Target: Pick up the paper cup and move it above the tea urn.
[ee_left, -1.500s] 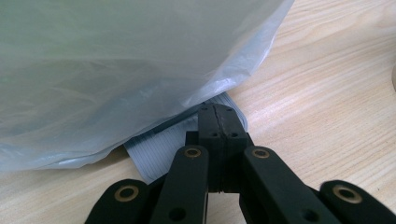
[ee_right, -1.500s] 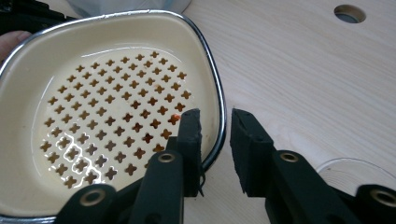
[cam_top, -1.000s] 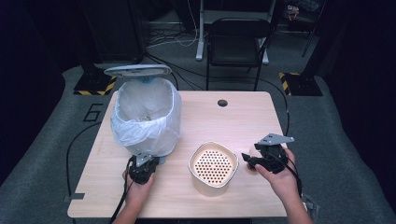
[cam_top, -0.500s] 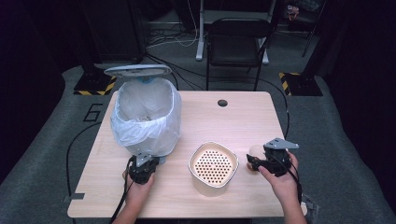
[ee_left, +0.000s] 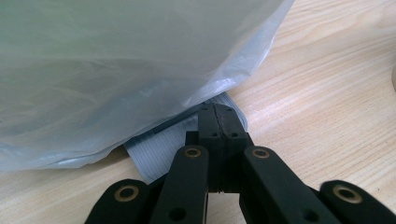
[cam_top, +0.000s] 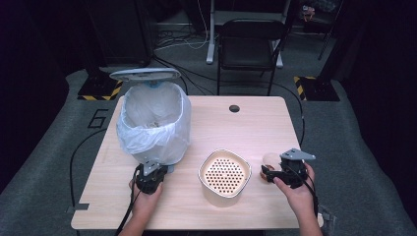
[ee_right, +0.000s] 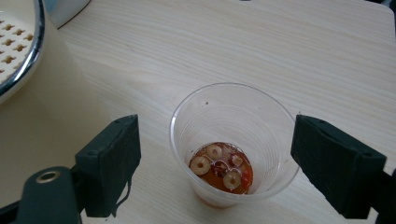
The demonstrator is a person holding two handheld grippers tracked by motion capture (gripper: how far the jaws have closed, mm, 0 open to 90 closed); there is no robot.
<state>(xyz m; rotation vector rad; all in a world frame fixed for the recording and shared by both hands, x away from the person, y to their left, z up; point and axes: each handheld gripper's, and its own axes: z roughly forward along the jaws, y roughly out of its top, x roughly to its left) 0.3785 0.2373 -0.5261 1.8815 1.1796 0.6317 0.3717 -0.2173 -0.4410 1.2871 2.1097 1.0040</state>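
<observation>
The strainer bowl (cam_top: 224, 177) stood on the table (cam_top: 255, 128), near the front edge. To the left of the bowl and farther back stood the bin (cam_top: 153, 124), with a bag (ee_left: 116, 60) in it and its lid (cam_top: 145, 74) raised behind. Just right of the bowl stood the cup (ee_right: 233, 144), with cereal rings (ee_right: 219, 164) in liquid inside. Behind the table, beyond the bowl, stood a chair (cam_top: 251, 49).

Lab or studio: dark curtains, grey carpet (cam_top: 44, 172), hazard-taped stands (cam_top: 101, 88), cables, lone bench (cam_top: 255, 128), folding chair (cam_top: 250, 44).
</observation>
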